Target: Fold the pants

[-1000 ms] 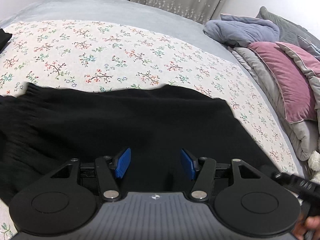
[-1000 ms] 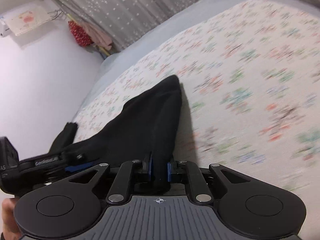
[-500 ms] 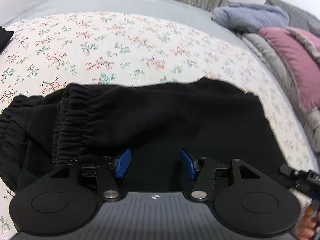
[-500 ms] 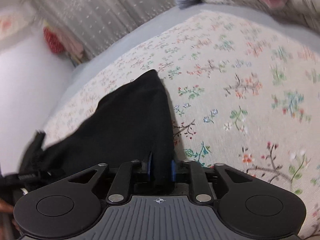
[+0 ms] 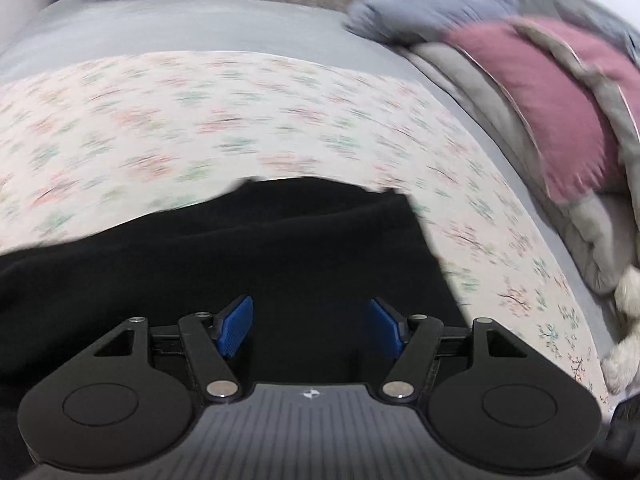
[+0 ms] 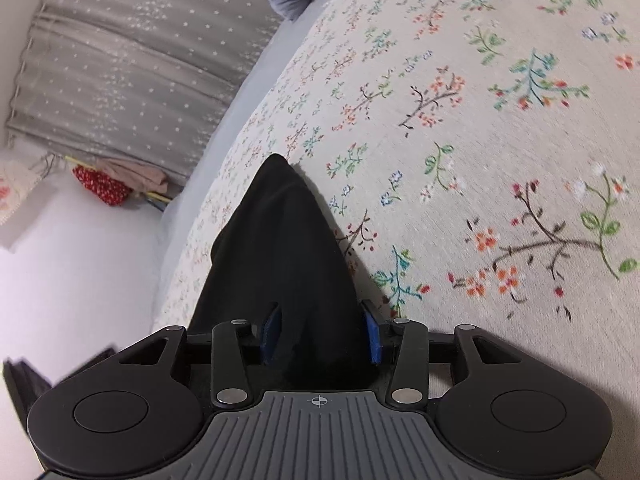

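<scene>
In the left wrist view, the black pants (image 5: 224, 276) are spread across the lower half of the frame, from the left edge to right of centre, on a floral bedspread (image 5: 168, 128) that is blurred by motion. The left gripper (image 5: 310, 330) is seen at the bottom centre with its two blue pads (image 5: 236, 326) set wide apart; black fabric lies beneath and between them, and nothing is clamped. A grey sheet (image 5: 208, 26) is seen along the top of the frame. At the upper right, a blue-grey blanket (image 5: 432, 8), a pink pillow (image 5: 560, 112) and grey bedding (image 5: 472, 76) are piled at the bedspread's edge.

In the right wrist view, a white wall (image 6: 80, 272) fills the lower left, and a grey star-patterned curtain (image 6: 132, 52) fills the upper left. A red patterned cloth (image 6: 102, 186) is seen beneath the curtain, at the left. The pants (image 6: 280, 256) rise as a narrow dark wedge from the bottom centre to a point near the middle of the frame. The right gripper (image 6: 320, 338) is seen at the bottom centre with its blue pads (image 6: 372, 338) parted; the fabric passes between them, and the right pad is clear of the cloth, while contact at the left pad cannot be told. The floral bedspread (image 6: 500, 140) covers the right half of the frame.
</scene>
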